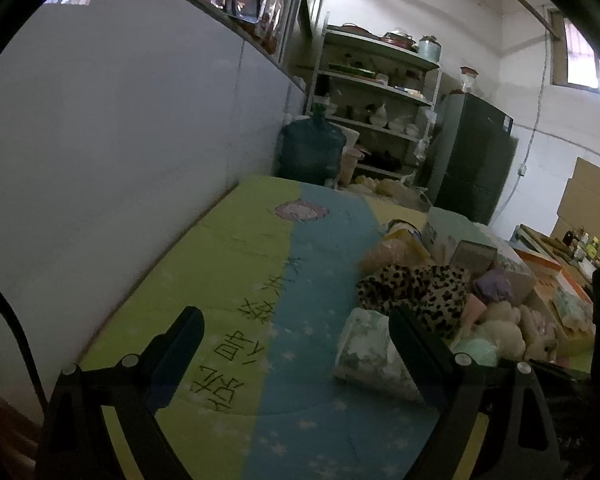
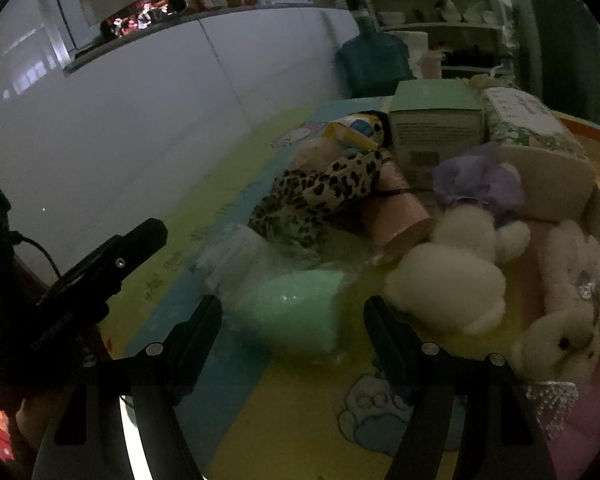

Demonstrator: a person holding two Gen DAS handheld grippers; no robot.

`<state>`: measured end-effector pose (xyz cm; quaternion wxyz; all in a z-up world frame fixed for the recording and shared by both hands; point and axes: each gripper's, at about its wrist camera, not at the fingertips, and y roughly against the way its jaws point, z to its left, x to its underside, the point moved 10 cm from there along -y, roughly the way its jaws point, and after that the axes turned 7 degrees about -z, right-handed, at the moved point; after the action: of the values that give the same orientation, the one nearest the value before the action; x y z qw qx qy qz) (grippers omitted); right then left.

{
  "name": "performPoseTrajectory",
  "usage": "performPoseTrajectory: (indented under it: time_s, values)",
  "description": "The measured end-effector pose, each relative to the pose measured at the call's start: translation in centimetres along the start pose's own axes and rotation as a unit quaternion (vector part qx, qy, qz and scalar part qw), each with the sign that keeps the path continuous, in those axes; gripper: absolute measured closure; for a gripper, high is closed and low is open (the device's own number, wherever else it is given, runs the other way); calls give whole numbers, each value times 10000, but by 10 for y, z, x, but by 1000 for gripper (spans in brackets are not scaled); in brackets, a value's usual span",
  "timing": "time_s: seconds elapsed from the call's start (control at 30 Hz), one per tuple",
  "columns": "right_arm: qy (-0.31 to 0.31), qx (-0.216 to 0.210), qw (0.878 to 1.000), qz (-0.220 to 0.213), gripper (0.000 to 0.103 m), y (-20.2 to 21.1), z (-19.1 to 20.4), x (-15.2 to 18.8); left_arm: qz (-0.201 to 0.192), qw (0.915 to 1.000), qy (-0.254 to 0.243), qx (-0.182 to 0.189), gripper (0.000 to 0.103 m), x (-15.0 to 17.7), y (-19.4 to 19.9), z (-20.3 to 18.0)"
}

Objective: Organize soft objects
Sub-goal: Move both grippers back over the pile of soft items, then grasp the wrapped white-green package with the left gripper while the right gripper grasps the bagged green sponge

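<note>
Looking along the left gripper (image 1: pixel 296 344), its two fingers stand spread wide with only the green-and-blue mat (image 1: pixel 236 240) between them; nothing is pinched. Just past its right finger lies a soft pack in patterned wrap (image 1: pixel 364 344), and behind that a leopard-print cloth (image 1: pixel 416 284) heaped against the pile of plush toys and boxes on the mat's right side. The cloth will be limp and light, sagging whichever way it is lifted, so a bunched fold near its middle looks the best place to take it.

Turning to the right wrist view, the right gripper (image 2: pixel 292 320) is also spread, its jaws empty and aimed at a mint-green pack in clear film (image 2: pixel 300 312) lying on the mat just ahead, between the fingers' lines but not pressed by them. The blur makes it hard to tell, but this looks like a squashy, light bundle with a slippery wrap; gripping across its narrower width, well in from the edge, should keep the film from sliding out. To its right a cream plush bear (image 2: pixel 456 276) lies against a shallow box (image 2: pixel 556 184) holding more plush; it would compress easily and is best taken by the body.
</note>
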<state>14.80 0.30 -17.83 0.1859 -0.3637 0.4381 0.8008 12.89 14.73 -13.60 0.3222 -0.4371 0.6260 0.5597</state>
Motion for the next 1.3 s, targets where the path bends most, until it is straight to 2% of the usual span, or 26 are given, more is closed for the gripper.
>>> performPoseTrajectory:
  time_s: [0.03,0.2,0.43,0.57,0.7,0.77,0.83,0.9,1.0,1.1,1.3]
  values:
    - [1,17,10000,-12,45,1,-1,-1,35,10000,1,38,9,1,-1,-1]
    - [152,-20,9997,-193,47,16,3,-5,284,9993,8,254,9,11,-12,-8]
    - [610,-2,9939,-923,46,65,15,-23,635,9966,-13,532,9,28,-28,-30]
    - [638,-83,9930,-993,46,70,19,-23,897,9943,-39,566,11,39,-36,-38]
    - [561,-90,9934,-995,46,71,17,-23,972,9935,-129,574,13,41,-35,-46]
    - [515,-81,9934,-1019,46,72,15,-24,981,9925,-255,678,18,43,-34,-55]
    - [483,-76,9936,-1017,46,72,13,-23,917,9925,-231,772,37,43,-32,-61]
    - [467,-57,9936,-1024,46,73,12,-23,859,9932,-153,765,41,44,-29,-62]
    - [468,-34,9934,-1048,46,77,11,-21,733,9940,65,810,57,40,-25,-59]
    - [435,-41,9935,-1052,46,78,9,-20,776,9923,319,910,61,40,-23,-55]
    - [392,-47,9935,-1070,46,81,8,-19,562,9947,178,844,67,35,-9,-58]
